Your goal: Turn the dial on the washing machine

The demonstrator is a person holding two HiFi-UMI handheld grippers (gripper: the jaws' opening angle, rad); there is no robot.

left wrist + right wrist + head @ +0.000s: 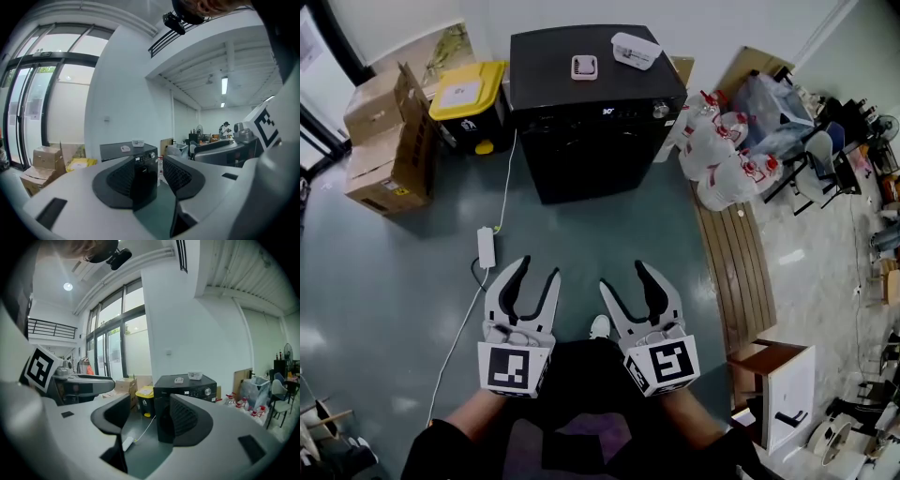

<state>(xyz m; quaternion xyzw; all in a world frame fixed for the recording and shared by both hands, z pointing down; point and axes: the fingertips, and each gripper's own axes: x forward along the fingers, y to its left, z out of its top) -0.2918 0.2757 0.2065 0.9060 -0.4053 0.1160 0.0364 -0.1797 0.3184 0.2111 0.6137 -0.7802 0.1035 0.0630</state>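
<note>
Left gripper point(537, 269) and right gripper point(623, 276) gape empty, well short of the washing machine point(595, 141); its small rigid dial point(660, 110), at the panel's right end, likely needs a rim pinch.

Dial point(659, 110) on washing machine point(595, 103): too small, setting unreadable. Two small items point(584, 67) on its top: kind unclear. In right gripper view, fingers point(190, 420) hide machine front partly.
</note>
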